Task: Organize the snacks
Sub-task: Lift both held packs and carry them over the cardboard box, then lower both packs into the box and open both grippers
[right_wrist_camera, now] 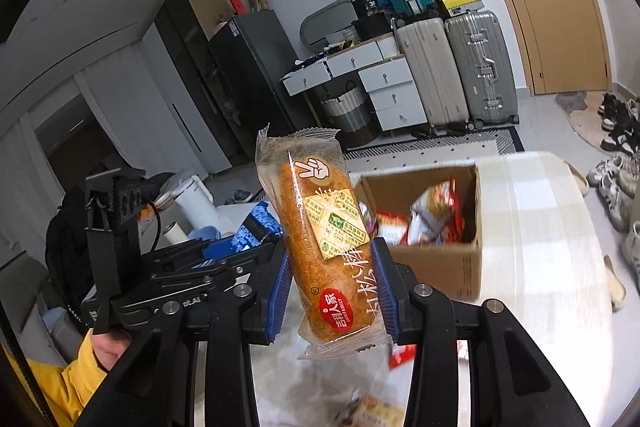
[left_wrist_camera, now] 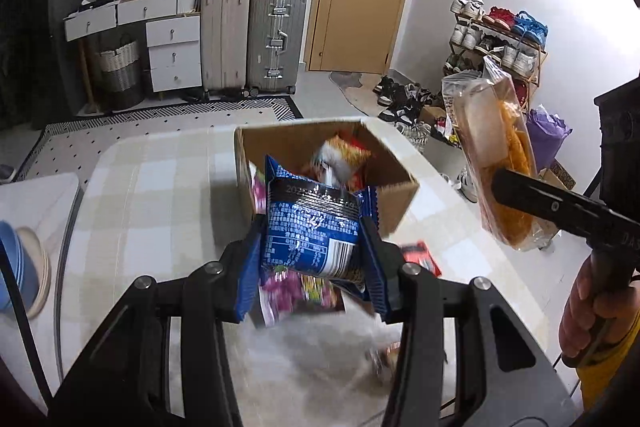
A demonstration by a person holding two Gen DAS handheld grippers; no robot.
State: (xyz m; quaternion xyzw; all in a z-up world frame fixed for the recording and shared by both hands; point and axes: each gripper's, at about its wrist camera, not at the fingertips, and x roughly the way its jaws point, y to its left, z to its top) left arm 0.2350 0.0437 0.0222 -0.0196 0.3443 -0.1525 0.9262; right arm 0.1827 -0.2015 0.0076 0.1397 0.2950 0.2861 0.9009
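Observation:
My left gripper (left_wrist_camera: 314,243) is shut on a blue snack packet (left_wrist_camera: 314,227), held above the table just in front of an open cardboard box (left_wrist_camera: 396,195) with several snack packs inside. My right gripper (right_wrist_camera: 332,287) is shut on a clear-wrapped orange bread roll (right_wrist_camera: 320,243), held upright in the air. In the left wrist view the bread roll (left_wrist_camera: 496,167) hangs to the right of the box. In the right wrist view the cardboard box (right_wrist_camera: 448,267) lies ahead to the right, and the left gripper with the blue packet (right_wrist_camera: 256,227) shows at the left.
Loose snack packets lie on the checked tablecloth (left_wrist_camera: 160,195): a pink one (left_wrist_camera: 288,291) under the blue packet and a red one (left_wrist_camera: 424,259) beside the box. Stacked bowls (left_wrist_camera: 20,267) sit at the left edge. Suitcases (left_wrist_camera: 252,39), drawers and a shoe rack (left_wrist_camera: 500,39) stand beyond.

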